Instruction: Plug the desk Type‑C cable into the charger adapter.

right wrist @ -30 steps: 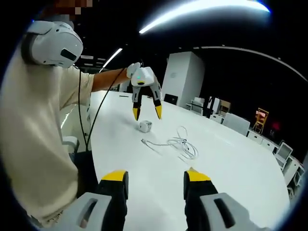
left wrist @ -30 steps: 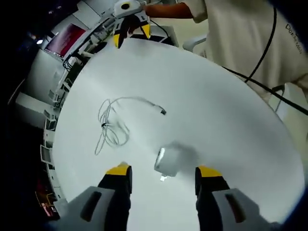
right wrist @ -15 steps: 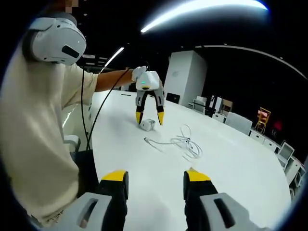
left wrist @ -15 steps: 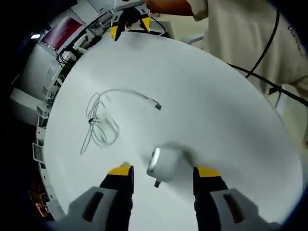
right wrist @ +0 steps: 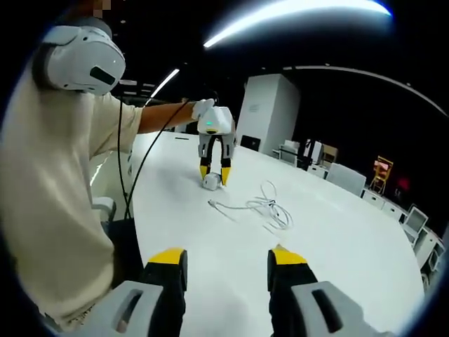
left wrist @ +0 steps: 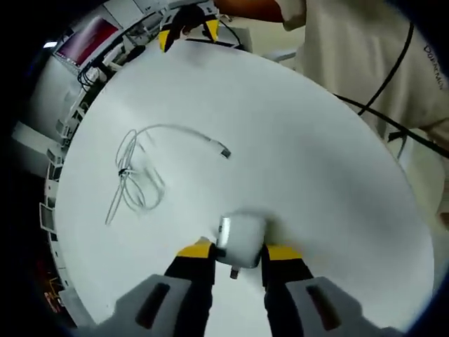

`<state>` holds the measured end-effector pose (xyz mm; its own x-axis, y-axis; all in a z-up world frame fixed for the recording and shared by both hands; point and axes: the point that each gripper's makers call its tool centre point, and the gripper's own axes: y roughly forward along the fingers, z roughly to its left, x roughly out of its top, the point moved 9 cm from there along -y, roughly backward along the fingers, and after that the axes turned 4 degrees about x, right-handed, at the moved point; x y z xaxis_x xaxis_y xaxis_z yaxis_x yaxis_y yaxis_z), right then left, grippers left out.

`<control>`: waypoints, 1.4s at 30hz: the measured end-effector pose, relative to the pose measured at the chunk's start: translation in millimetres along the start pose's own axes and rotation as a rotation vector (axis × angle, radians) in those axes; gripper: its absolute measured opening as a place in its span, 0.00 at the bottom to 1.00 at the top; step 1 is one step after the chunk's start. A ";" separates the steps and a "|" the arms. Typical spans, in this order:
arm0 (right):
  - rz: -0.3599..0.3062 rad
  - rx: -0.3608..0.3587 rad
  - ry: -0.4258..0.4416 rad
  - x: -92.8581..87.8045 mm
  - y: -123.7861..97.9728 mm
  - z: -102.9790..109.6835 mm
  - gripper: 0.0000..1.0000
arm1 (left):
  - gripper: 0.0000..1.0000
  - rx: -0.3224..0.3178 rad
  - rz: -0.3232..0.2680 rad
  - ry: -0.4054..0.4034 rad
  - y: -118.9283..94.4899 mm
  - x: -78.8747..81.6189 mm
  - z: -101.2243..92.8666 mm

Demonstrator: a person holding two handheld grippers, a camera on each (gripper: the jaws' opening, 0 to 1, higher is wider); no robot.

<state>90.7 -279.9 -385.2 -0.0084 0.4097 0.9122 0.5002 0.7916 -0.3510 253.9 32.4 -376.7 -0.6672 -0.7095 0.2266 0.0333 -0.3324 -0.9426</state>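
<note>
The white charger adapter (left wrist: 238, 235) lies on the white table (left wrist: 316, 175), its metal prongs pointing toward the camera. My left gripper (left wrist: 238, 251) is shut on it, with a yellow-tipped jaw pressing each side. The white Type-C cable (left wrist: 133, 175) lies in a loose coil to the left, its plug end (left wrist: 224, 152) pointing toward the adapter. In the right gripper view, the left gripper (right wrist: 214, 172) stands over the adapter (right wrist: 210, 183), with the cable (right wrist: 265, 208) beside it. My right gripper (right wrist: 224, 258) hangs open and empty over the table, well back from both.
A person in a cream shirt (right wrist: 49, 203) with a white headset (right wrist: 77, 63) stands at the table's edge; a black cord (left wrist: 379, 84) runs down the shirt. Desks and chairs (right wrist: 337, 175) stand beyond the table. My right gripper (left wrist: 186, 31) shows at the table's far edge.
My left gripper came down around the adapter and its jaws closed in on both sides. The right gripper stayed open and nearly still.
</note>
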 end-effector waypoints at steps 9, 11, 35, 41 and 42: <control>0.000 -0.002 0.005 -1.3 -0.4 -1.3 0.47 | 0.26 0.003 0.001 -0.059 -0.3 0.1 0.5; 0.001 0.000 0.002 -1.3 0.1 -1.4 0.47 | 0.26 0.004 -0.002 -0.086 -0.5 -0.6 0.0; -0.019 0.041 -0.007 -0.9 15.2 -6.4 0.46 | 0.25 0.148 -0.048 -0.620 -16.1 -20.9 -25.4; -0.024 0.067 -0.014 1.5 22.1 -5.7 0.46 | 0.25 0.153 -0.043 -0.661 -20.2 -19.2 -40.7; -0.026 0.070 -0.015 2.1 22.8 -5.4 0.46 | 0.25 0.153 -0.047 -0.664 -20.7 -18.1 -43.6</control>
<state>106.7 -263.4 -390.2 -0.0338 0.3951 0.9180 0.4380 0.8315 -0.3417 232.8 79.2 -371.9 -0.0745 -0.9069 0.4148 0.1525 -0.4214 -0.8940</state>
